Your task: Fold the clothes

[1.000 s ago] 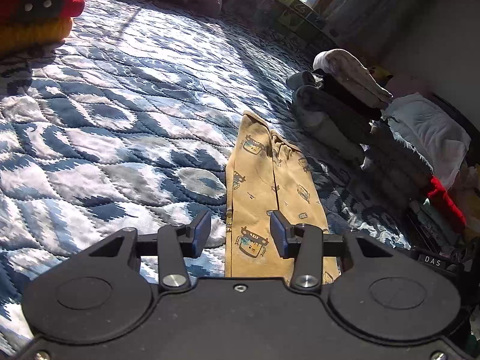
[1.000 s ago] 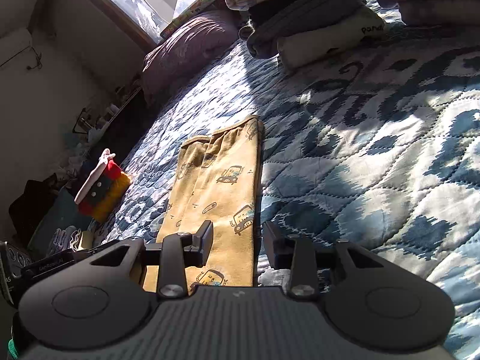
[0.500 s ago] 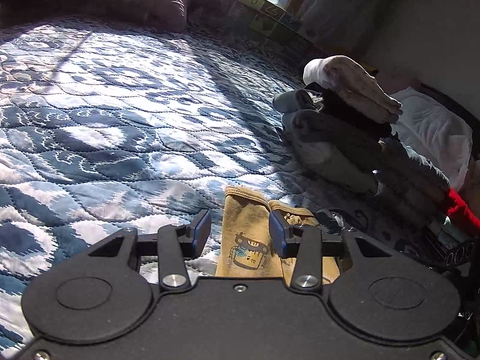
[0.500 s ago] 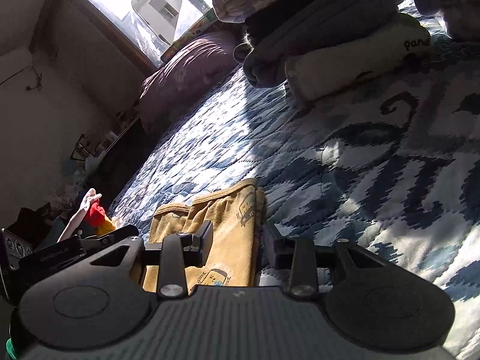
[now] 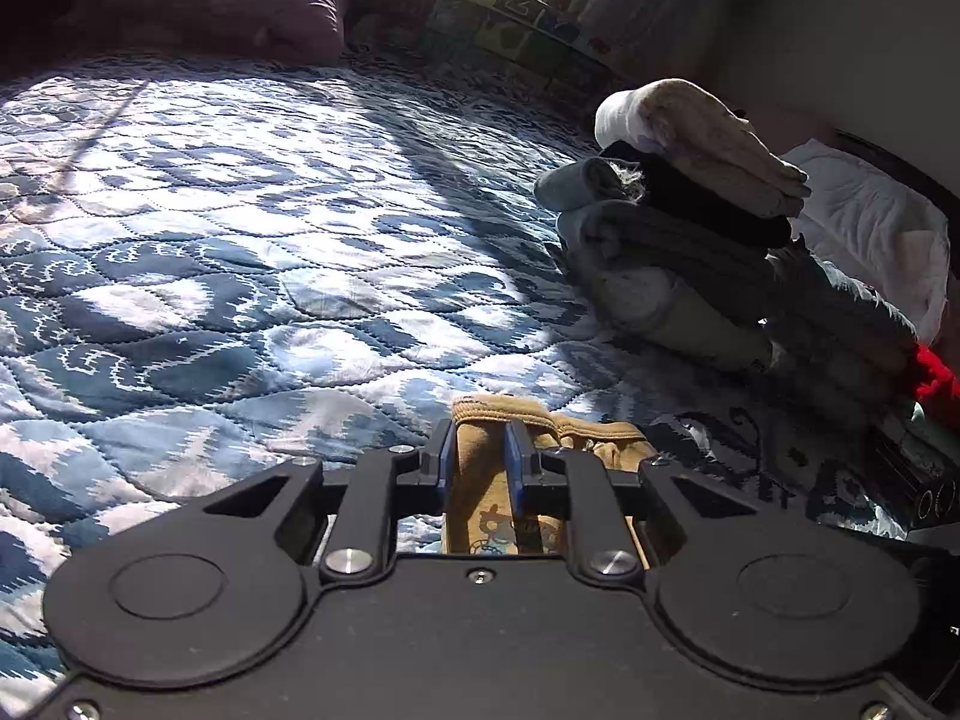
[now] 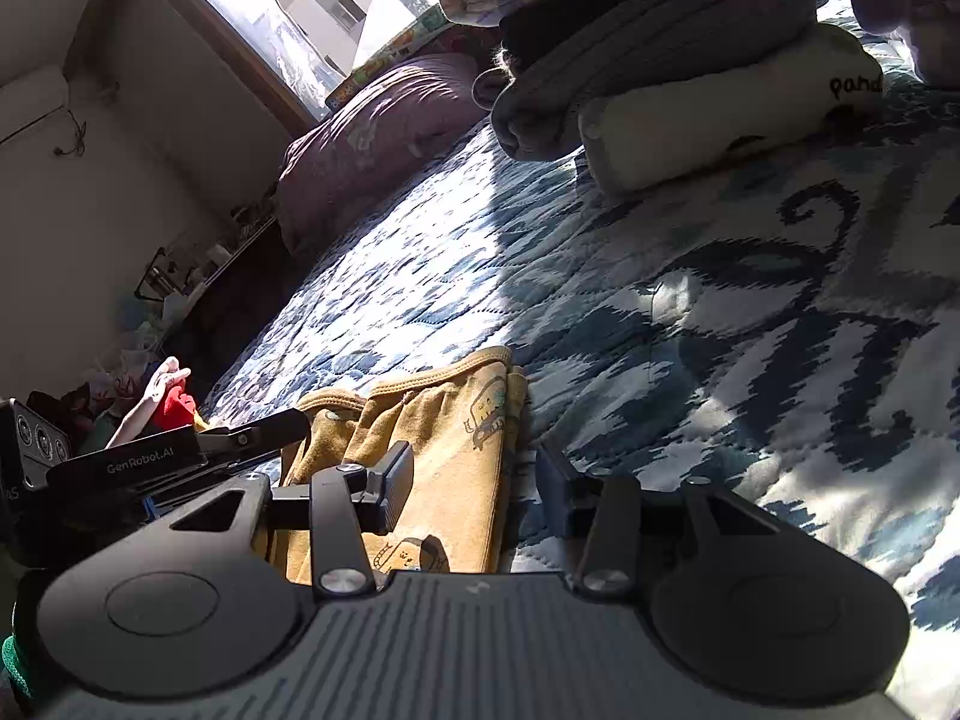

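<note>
Mustard-yellow child's trousers [image 5: 480, 510] with cartoon prints lie flat on the blue-and-white quilt [image 5: 270, 252]. In the left wrist view my left gripper [image 5: 480, 462] is at their far end, its blue pads pinched on the left leg's hem. The right wrist view shows the same trousers [image 6: 444, 450] with both hems side by side. My right gripper [image 6: 474, 480] stands open over their right edge, one finger above the cloth and the other above the quilt [image 6: 720, 330]. The left gripper [image 6: 288, 423] also shows there, at the left hem.
A stack of folded clothes [image 5: 678, 228] sits on the bed ahead and to the right, seen close in the right wrist view [image 6: 660, 60]. A purple pillow [image 5: 228, 0] lies by the window. White cloth [image 5: 870, 228] and a red item [image 5: 936, 378] lie at the far right.
Both grippers have slid forward along the trousers to the hem end. The left gripper's fingers have closed on the hem; the right gripper's fingers stay apart.
</note>
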`<action>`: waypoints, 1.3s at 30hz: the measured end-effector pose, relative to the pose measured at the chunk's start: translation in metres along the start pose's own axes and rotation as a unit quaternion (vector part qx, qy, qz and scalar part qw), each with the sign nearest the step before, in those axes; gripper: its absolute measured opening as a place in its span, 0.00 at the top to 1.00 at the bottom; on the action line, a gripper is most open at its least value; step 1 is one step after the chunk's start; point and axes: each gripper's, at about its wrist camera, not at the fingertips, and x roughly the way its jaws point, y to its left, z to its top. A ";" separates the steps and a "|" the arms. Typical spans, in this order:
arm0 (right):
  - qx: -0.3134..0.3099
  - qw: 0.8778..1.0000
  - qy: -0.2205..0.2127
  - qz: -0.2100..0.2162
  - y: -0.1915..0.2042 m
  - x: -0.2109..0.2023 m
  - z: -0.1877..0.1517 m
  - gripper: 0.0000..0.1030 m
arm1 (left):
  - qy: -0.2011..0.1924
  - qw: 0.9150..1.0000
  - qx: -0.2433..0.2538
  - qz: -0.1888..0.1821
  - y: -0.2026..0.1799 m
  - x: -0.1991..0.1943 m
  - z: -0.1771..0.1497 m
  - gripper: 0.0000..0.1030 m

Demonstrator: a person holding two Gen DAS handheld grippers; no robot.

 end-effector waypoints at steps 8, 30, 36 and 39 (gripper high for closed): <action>0.004 1.000 -0.003 0.002 -0.002 -0.002 -0.001 0.55 | 0.002 0.999 0.000 -0.032 -0.001 0.000 -0.003 0.94; 0.008 1.000 -0.005 0.002 -0.002 -0.003 0.000 0.54 | -0.013 0.999 -0.023 -0.027 0.003 -0.014 -0.002 1.00; 0.004 1.000 -0.004 0.000 -0.001 -0.002 0.000 0.54 | -0.055 0.998 -0.027 -0.009 0.014 -0.048 0.008 1.00; 0.007 1.000 -0.004 0.002 -0.003 -0.002 0.000 0.54 | -0.068 0.997 -0.028 0.010 0.023 -0.062 0.009 1.00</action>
